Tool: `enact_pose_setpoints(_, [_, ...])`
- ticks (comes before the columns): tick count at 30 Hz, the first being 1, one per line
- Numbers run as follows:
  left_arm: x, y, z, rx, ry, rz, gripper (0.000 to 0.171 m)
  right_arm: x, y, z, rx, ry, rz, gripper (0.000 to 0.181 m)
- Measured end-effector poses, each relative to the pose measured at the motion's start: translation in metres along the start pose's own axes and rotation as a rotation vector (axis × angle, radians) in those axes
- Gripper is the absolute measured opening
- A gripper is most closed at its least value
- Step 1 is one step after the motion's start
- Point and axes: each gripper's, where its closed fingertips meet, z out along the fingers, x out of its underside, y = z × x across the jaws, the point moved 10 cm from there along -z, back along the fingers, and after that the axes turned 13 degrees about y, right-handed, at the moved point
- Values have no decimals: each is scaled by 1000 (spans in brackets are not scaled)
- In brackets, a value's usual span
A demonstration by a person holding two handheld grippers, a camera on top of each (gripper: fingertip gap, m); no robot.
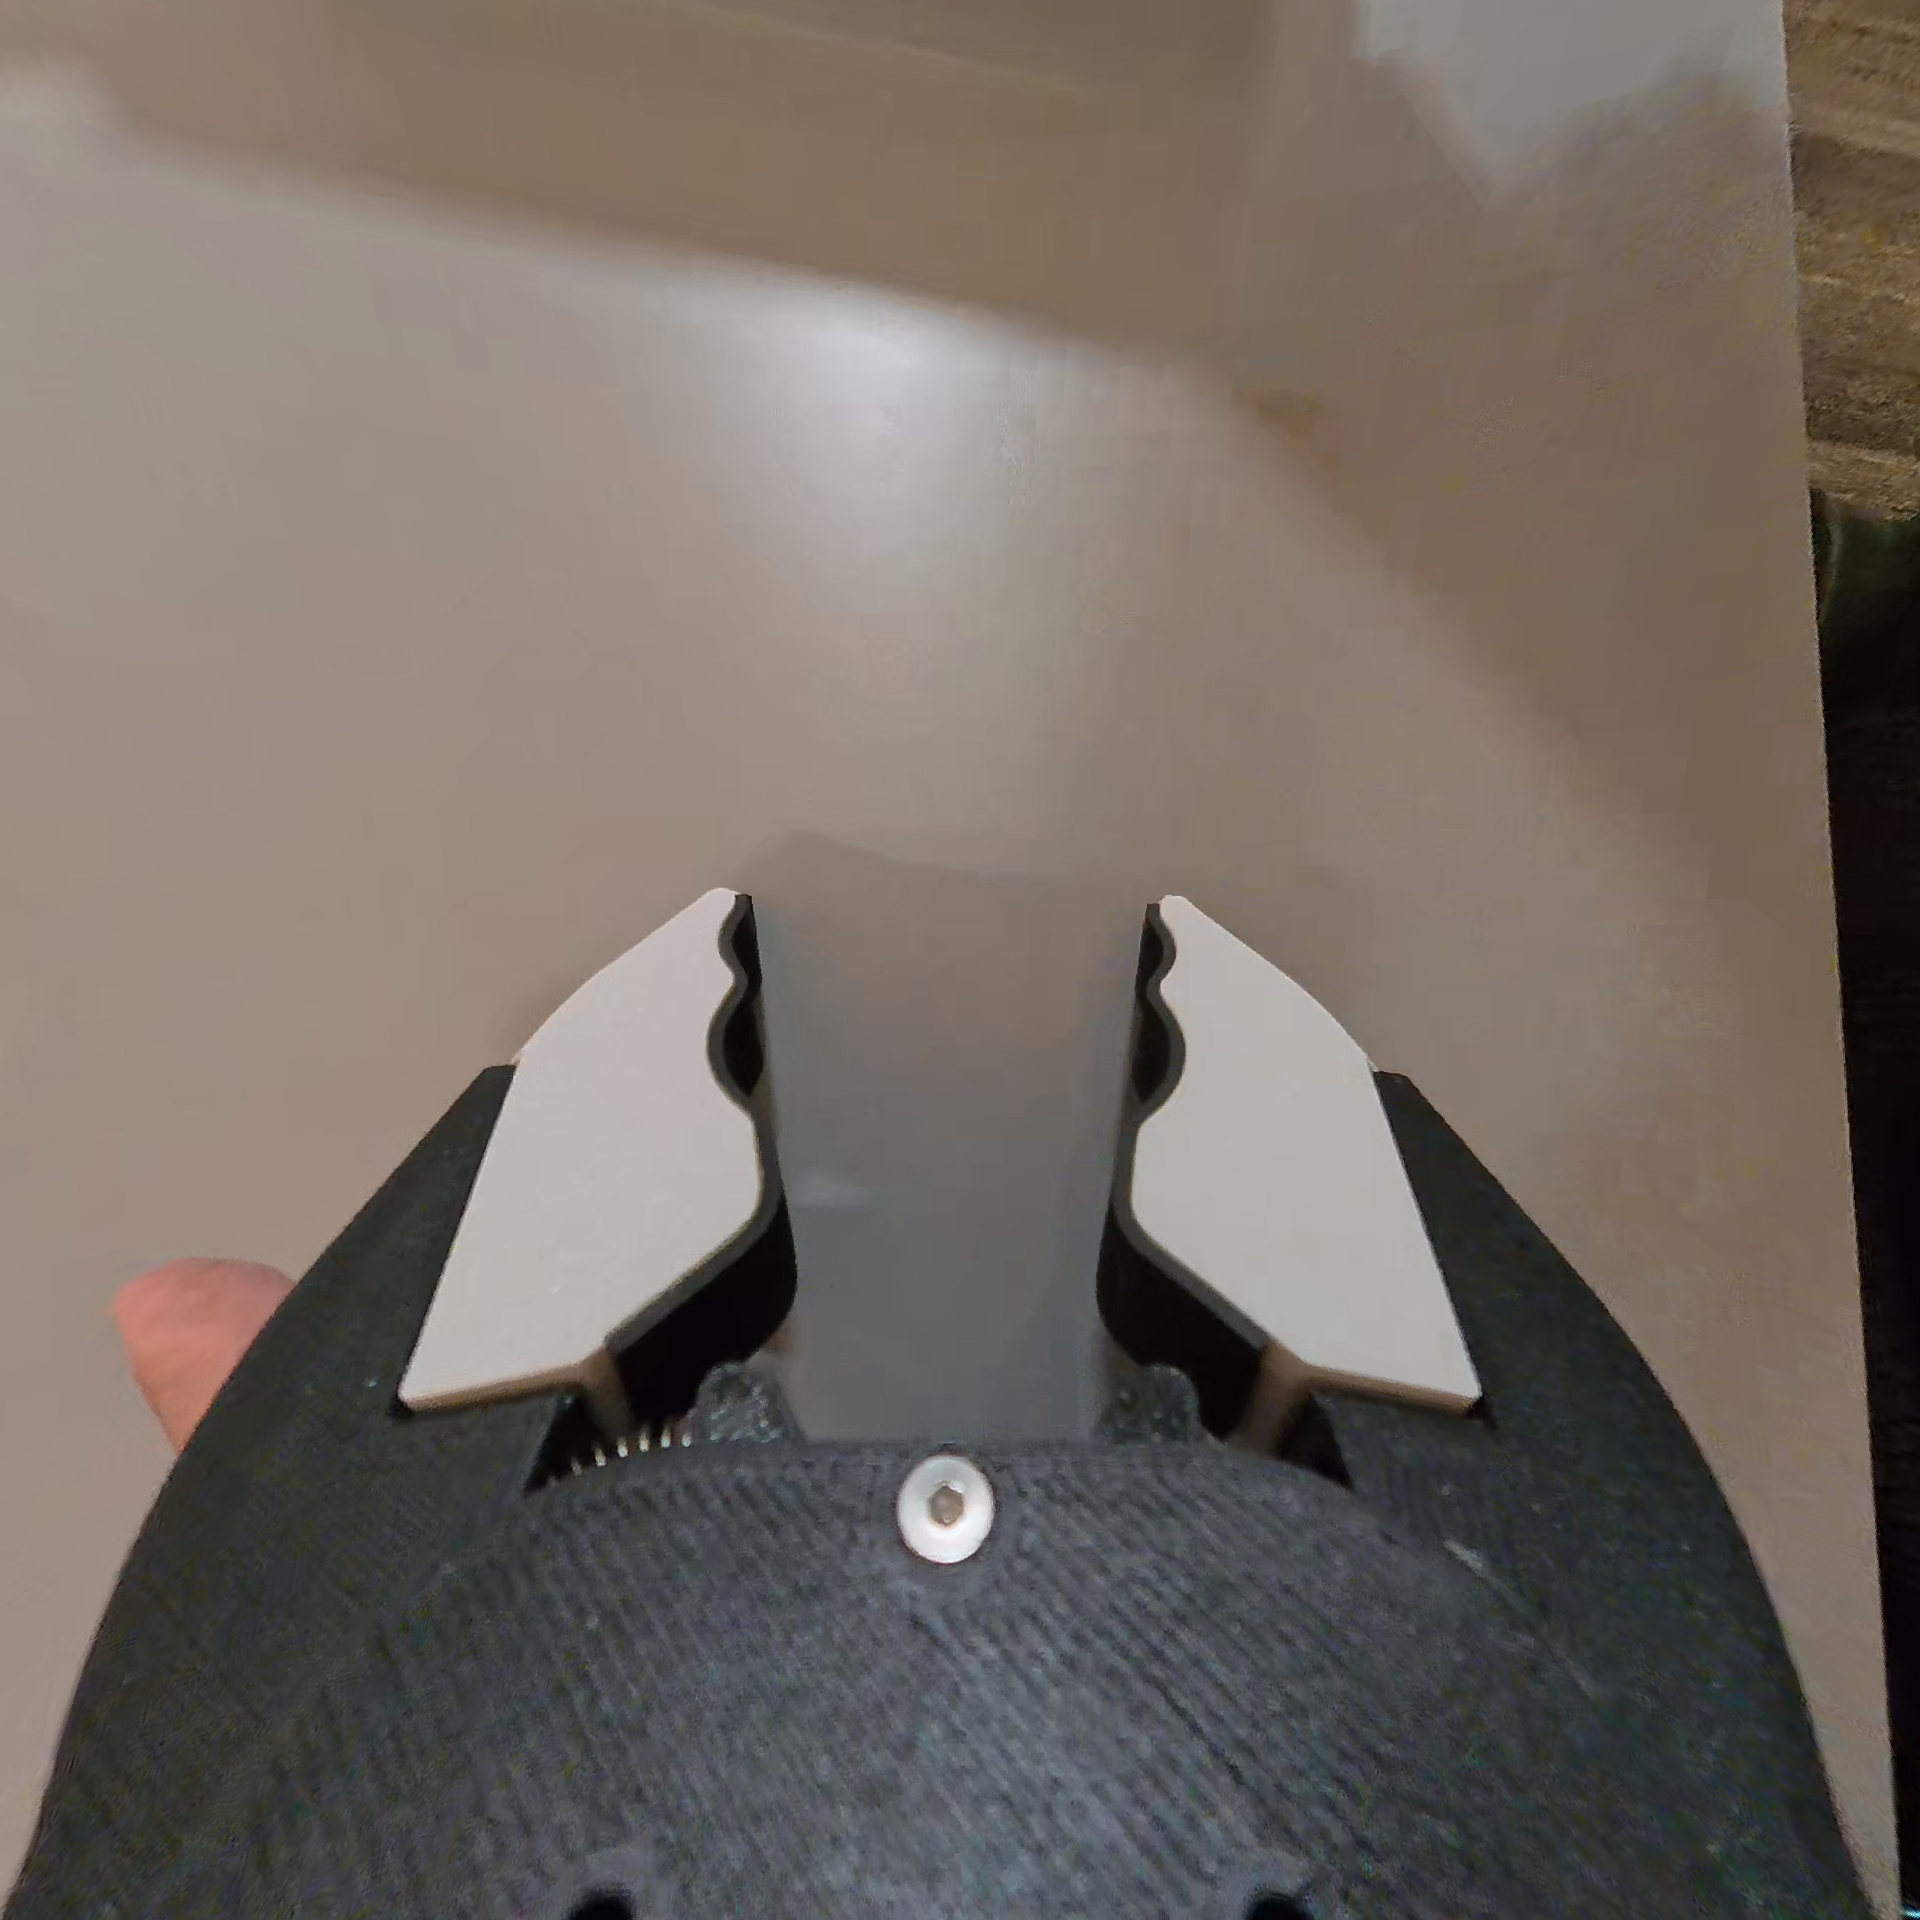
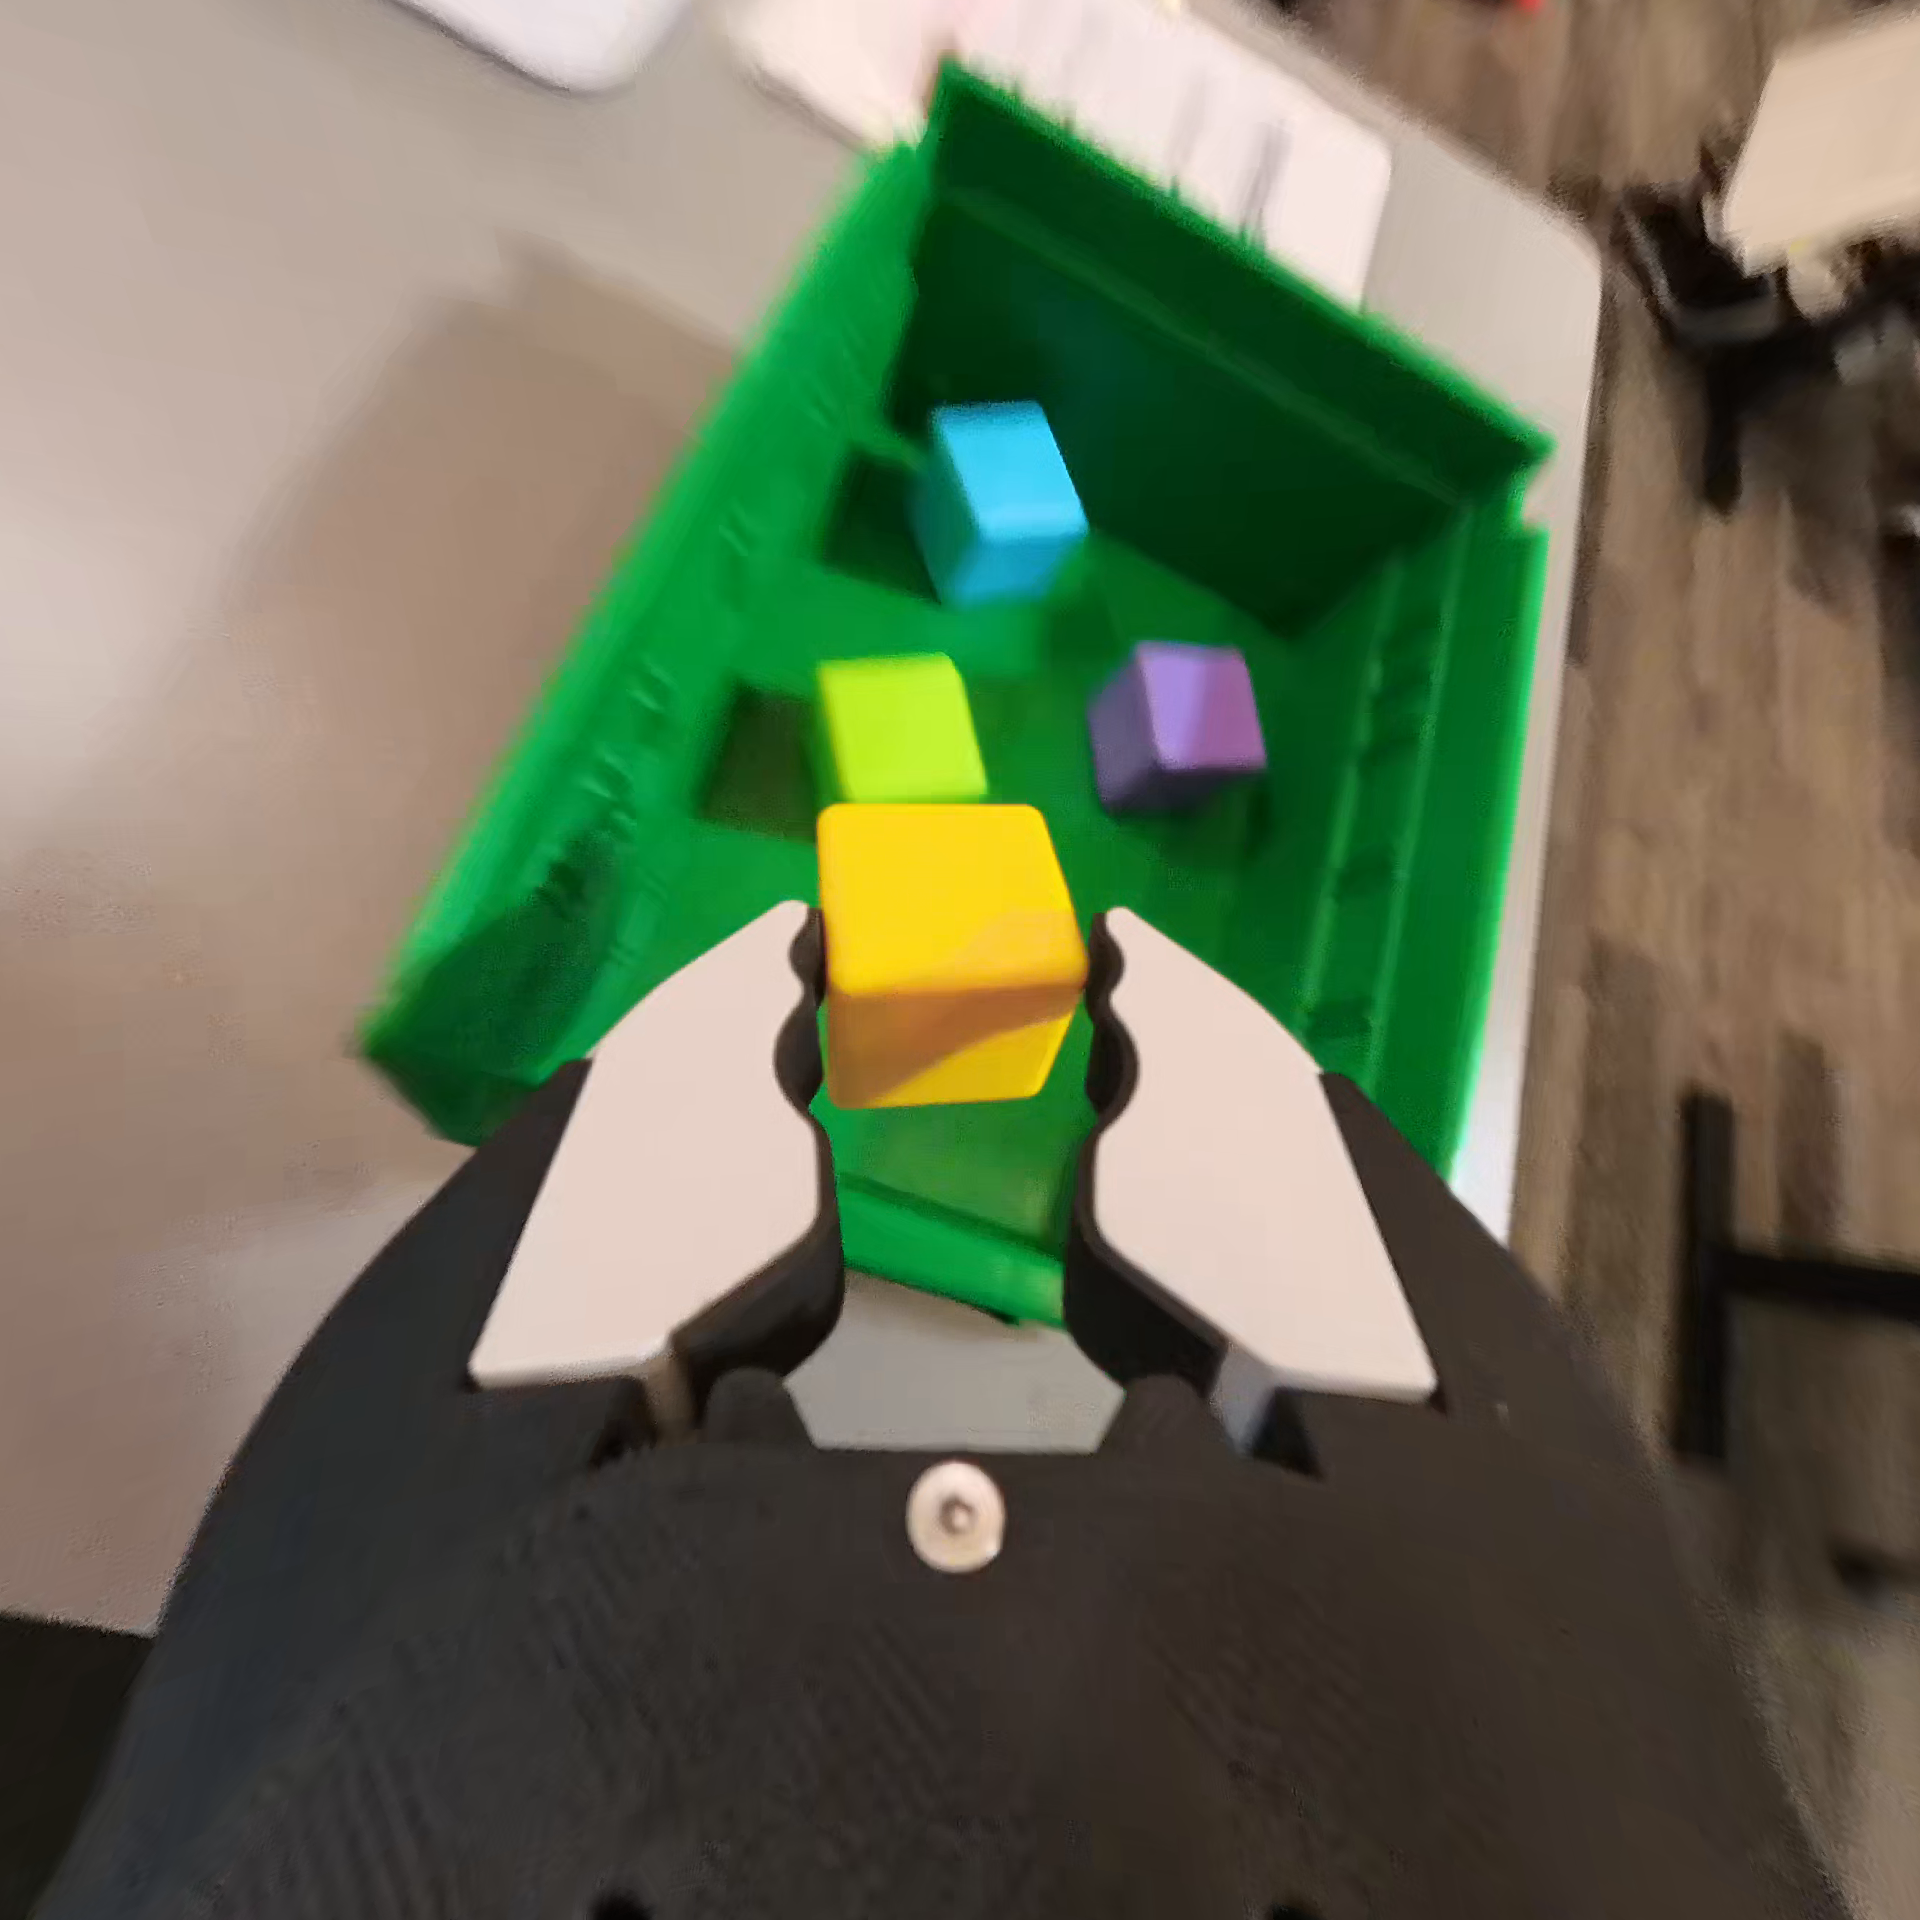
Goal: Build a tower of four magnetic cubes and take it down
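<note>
Left wrist view: left gripper (image 1: 951,914) over bare beige table (image 1: 520,623), fingers spread apart, nothing between them, only table surface in the gap; fingertip of a person (image 1: 192,1340) showing at the lower left edge of the black gripper body; table edge running down the right side, wood-look floor (image 1: 1860,208) beyond it. Right wrist view, blurred by motion: right gripper (image 2: 954,971) clamped on yellow cube (image 2: 940,956), cube pinched between the two fingertips and raised above the near end of green tray (image 2: 644,707); inside the tray, lime cube (image 2: 899,727) just beyond the yellow one, blue cube (image 2: 997,499) farther back, purple cube (image 2: 1179,722) off to the right, all three apart from each other; square recesses in the tray floor beside lime and blue cubes, whether cubes sit in them cannot tell; tray resting on the beige table near its right edge; white blurred items (image 2: 1195,125) behind the tray; floor and dark furniture legs (image 2: 1704,1278) to the right
</note>
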Motion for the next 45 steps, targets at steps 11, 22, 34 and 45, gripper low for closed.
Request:
enact_pose_setpoints(11, [-1, -2, 2, -31, 10, 9, 71, 32, -23, 53, 117, 428, -11, 49])
enact_pose_setpoints(22, [-1, -3, 2, -46, 14, 7, 71, 42, -31, 50, 207, 453, -19, 48])
enact_pose_setpoints(34, [-2, -2, 2, -72, 5, -56, 71, -7, -9, -32, 192, -294, 101, 60])
enact_pose_setpoints(45, [-12, 11, -52, -346, -369, -257, 71, -35, 37, -77, 49, -700, 215, 0])
